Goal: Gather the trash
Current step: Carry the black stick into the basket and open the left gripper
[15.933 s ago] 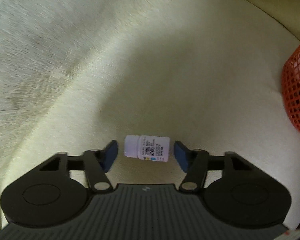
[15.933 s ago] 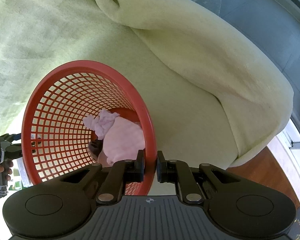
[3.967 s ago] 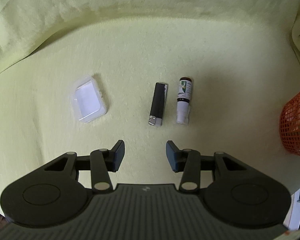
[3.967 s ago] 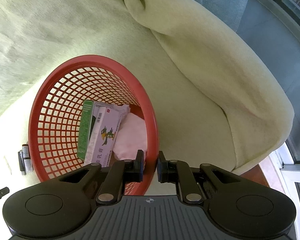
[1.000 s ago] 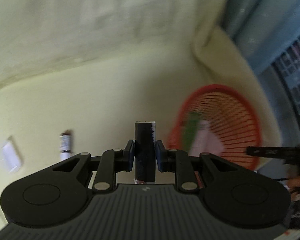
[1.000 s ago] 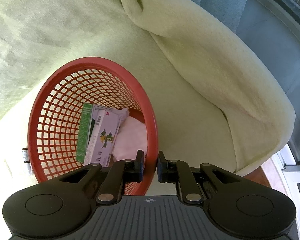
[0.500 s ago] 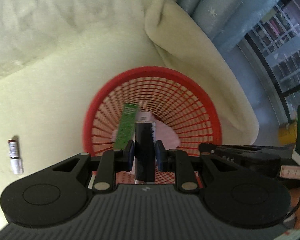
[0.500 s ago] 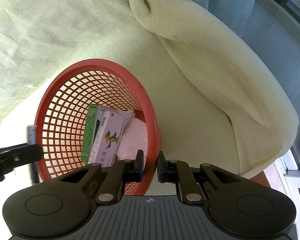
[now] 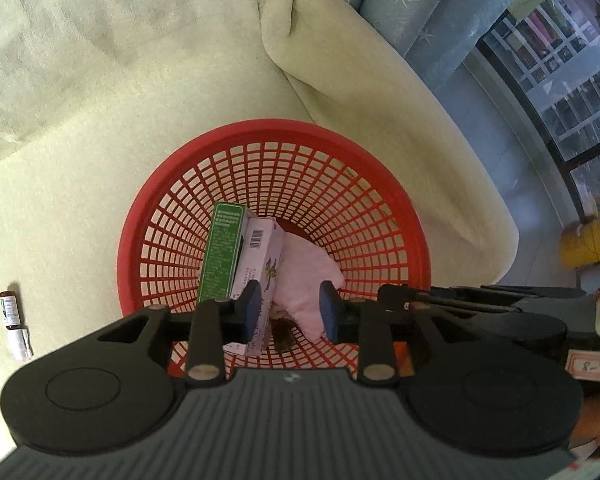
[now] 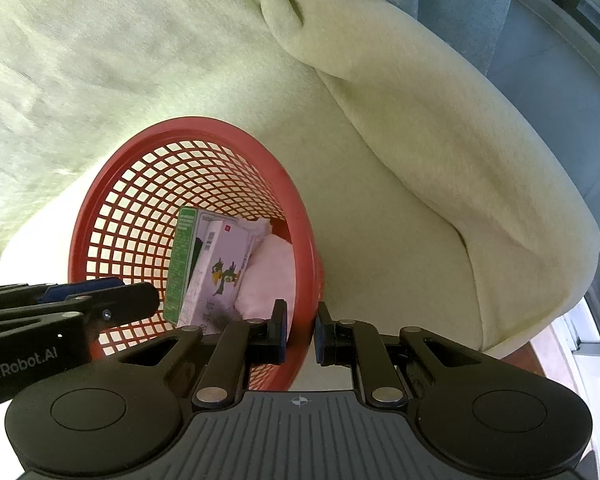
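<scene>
Since 0.5 s ago: the dark lighter that sat between the left gripper's (image 9: 287, 307) fingers is gone from them; jaws now spread wide, nothing between them, hovering over the red basket (image 9: 228, 136). Lighter not identifiable inside the basket.

Right gripper (image 10: 300, 332): position as before, jaws nearly closed, pinching the basket's near rim (image 10: 300, 240).

Basket contents: 1 green-and-white box (image 9: 236, 256) standing on end against the left wall, 1 pink cloth wad (image 9: 304, 276) beside it, something dark and blurred at the bottom.

Outside the basket: 1 small bottle (image 9: 12, 320) lying on the pale green blanket (image 9: 80, 140), well to the left.
</scene>
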